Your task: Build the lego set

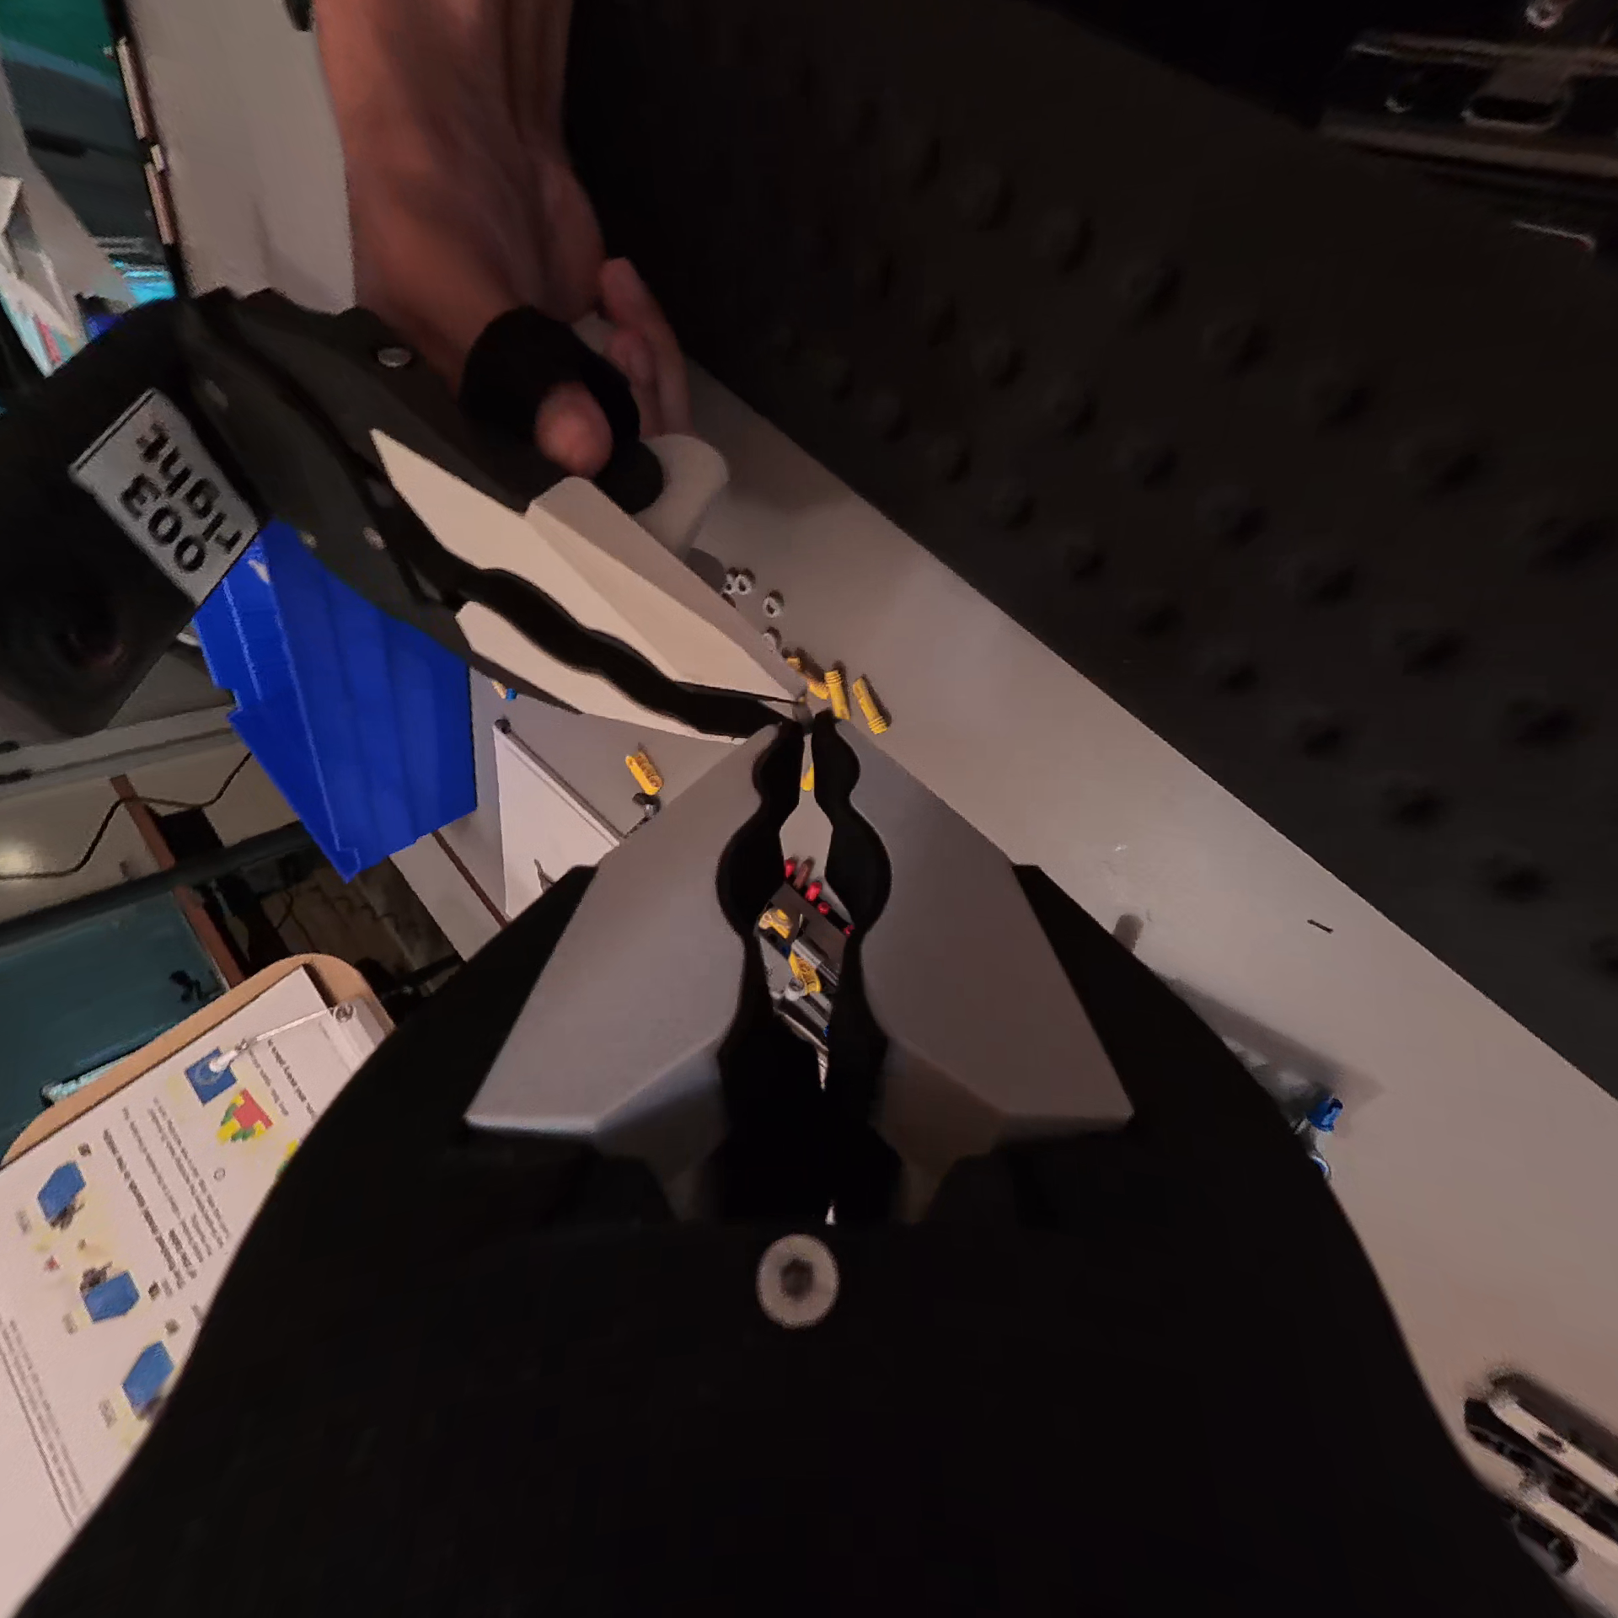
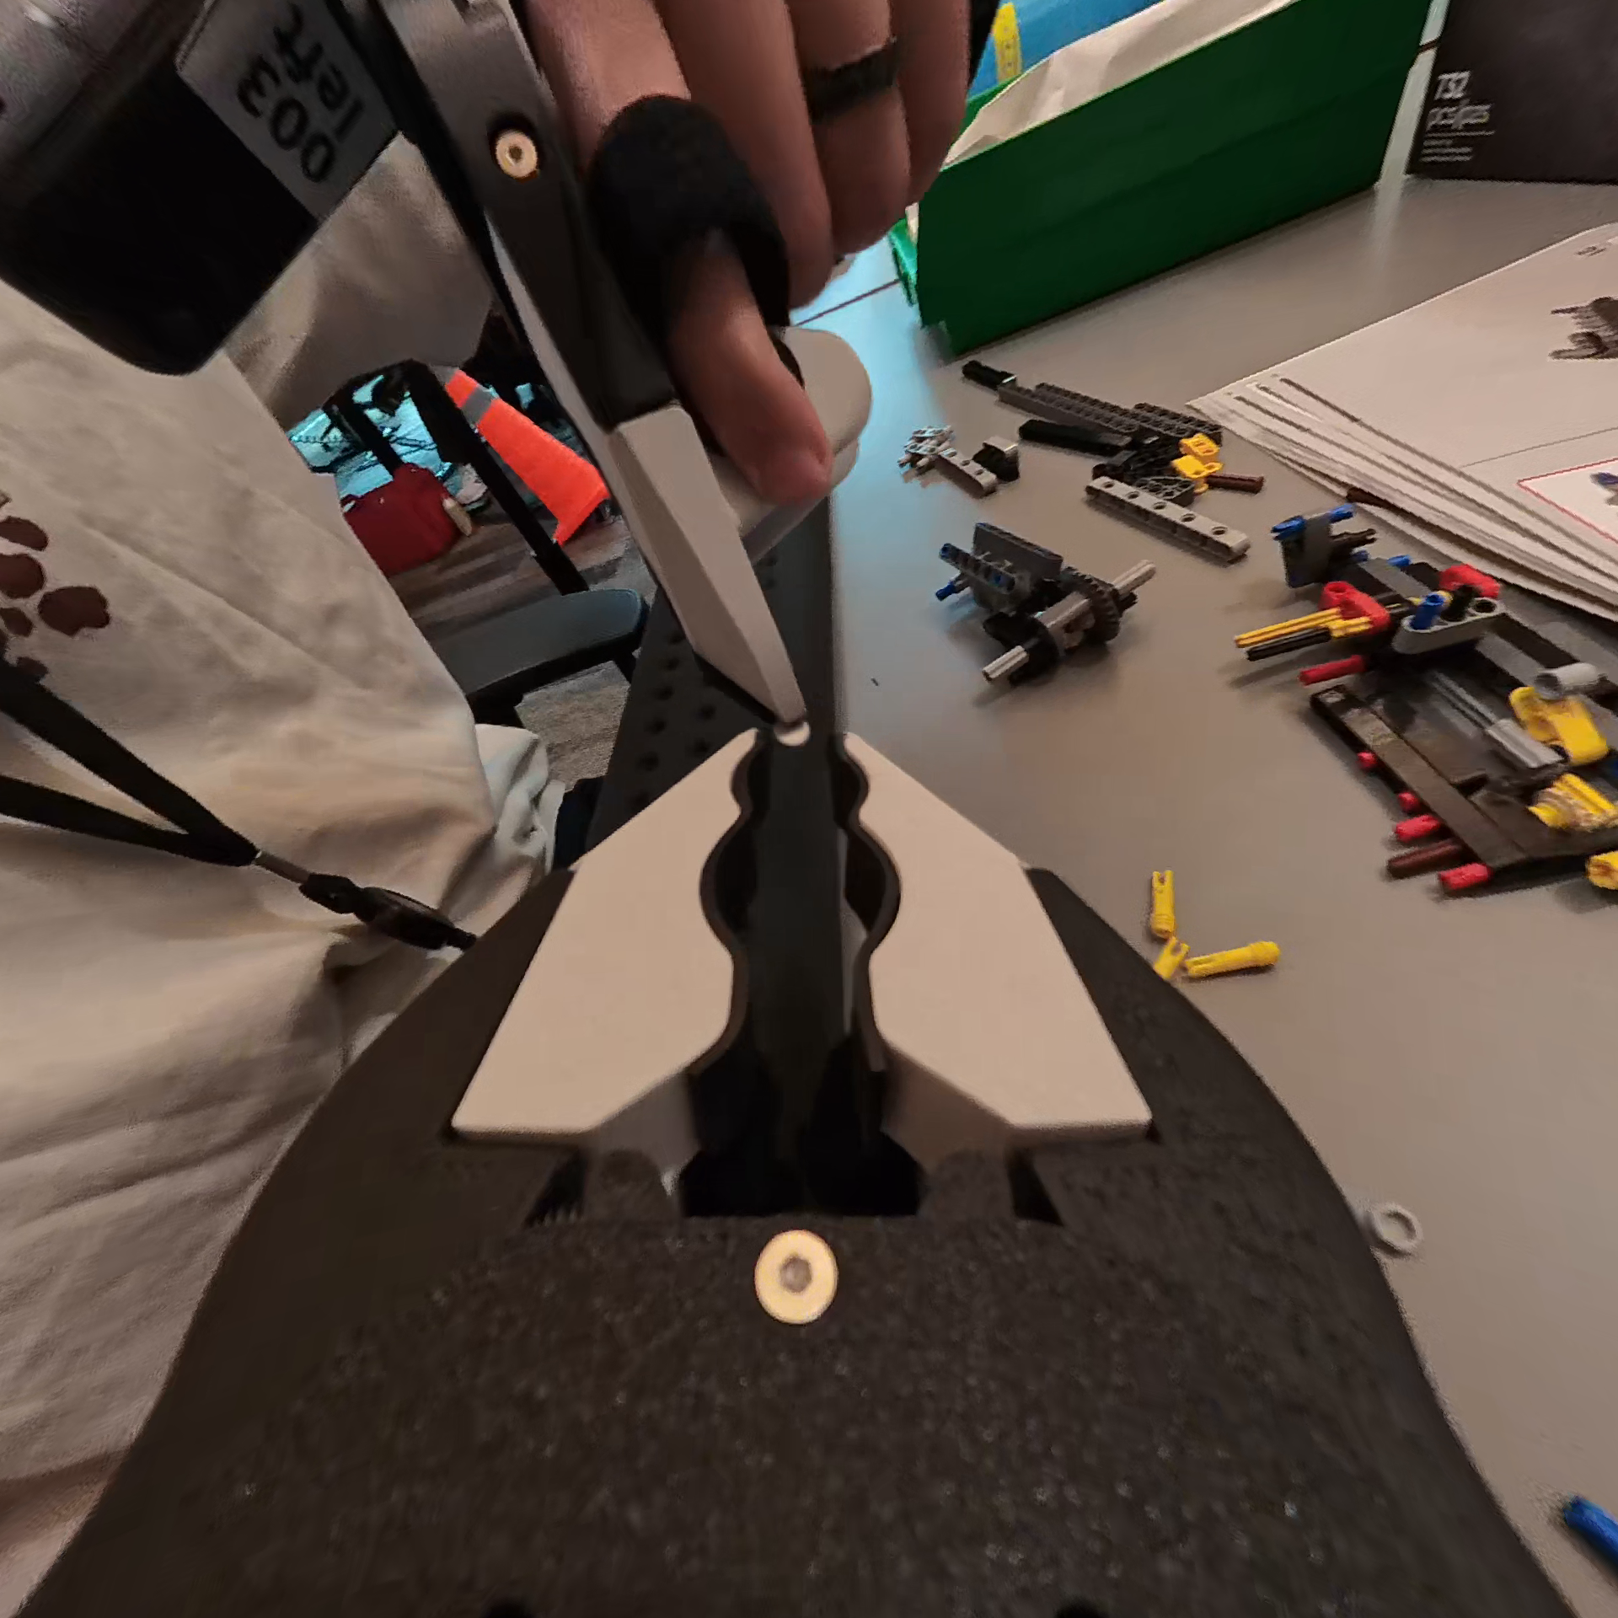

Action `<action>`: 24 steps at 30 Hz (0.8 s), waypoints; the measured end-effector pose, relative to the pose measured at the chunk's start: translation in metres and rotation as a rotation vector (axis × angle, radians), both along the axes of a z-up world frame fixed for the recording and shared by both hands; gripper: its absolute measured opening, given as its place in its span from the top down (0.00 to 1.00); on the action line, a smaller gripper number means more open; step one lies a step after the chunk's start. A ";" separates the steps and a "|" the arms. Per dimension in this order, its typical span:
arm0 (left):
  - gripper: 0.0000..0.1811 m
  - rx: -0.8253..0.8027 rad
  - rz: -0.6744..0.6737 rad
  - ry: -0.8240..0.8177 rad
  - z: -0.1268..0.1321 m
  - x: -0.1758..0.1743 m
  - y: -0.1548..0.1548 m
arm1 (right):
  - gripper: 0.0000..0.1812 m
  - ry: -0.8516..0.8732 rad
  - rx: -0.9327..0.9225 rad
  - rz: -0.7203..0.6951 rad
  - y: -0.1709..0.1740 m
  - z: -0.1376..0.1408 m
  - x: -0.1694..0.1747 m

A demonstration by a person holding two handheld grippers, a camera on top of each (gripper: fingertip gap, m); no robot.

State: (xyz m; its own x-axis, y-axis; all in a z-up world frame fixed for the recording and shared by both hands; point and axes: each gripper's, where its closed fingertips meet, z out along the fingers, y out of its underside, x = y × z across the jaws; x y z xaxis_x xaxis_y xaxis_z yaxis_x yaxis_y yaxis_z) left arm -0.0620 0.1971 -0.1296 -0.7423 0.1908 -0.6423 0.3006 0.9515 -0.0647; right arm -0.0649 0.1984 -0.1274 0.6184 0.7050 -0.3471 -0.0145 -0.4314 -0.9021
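A small light grey Lego piece point(image 1: 801, 709) sits where the two grippers' tips meet above the grey table point(image 1: 1094, 788). In the right wrist view it point(image 2: 792, 732) shows as a pale half disc. My left gripper point(image 1: 804, 725) is shut, its tips pinching the piece; in the right wrist view it point(image 2: 788, 711) comes down from the upper left. My right gripper point(image 2: 797, 740) is shut around the same piece; in the left wrist view it point(image 1: 788, 705) reaches in from the left. I cannot tell which gripper bears the piece. Yellow pins point(image 1: 854, 700) lie just beyond.
On the table are a gear assembly point(image 2: 1042, 604), black and grey beams point(image 2: 1129, 438), a long black chassis with red and yellow parts point(image 2: 1445, 727), yellow pins point(image 2: 1226, 959), booklets point(image 2: 1445, 420) and a green bin point(image 2: 1138, 193). A blue bin point(image 1: 341, 700) and a black perforated panel point(image 1: 1138, 350) flank the table. Both grippers' tips are close together, under 4 cm apart.
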 end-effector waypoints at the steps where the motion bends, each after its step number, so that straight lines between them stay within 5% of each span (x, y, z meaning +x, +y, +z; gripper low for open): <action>1: 0.99 0.020 -0.015 0.006 -0.002 -0.001 0.000 | 0.93 -0.006 -0.010 0.019 -0.002 -0.002 -0.003; 24: 0.99 0.293 -0.206 0.055 -0.023 -0.016 -0.007 | 0.96 -0.226 -0.053 0.090 -0.006 -0.027 -0.019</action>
State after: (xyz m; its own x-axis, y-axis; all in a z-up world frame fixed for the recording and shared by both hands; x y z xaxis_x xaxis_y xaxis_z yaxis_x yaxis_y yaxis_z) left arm -0.0776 0.1905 -0.1531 -0.7012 0.5098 -0.4984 0.4914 0.8521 0.1803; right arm -0.0844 0.1922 -0.1545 0.6203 0.7451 -0.2451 0.2252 -0.4685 -0.8543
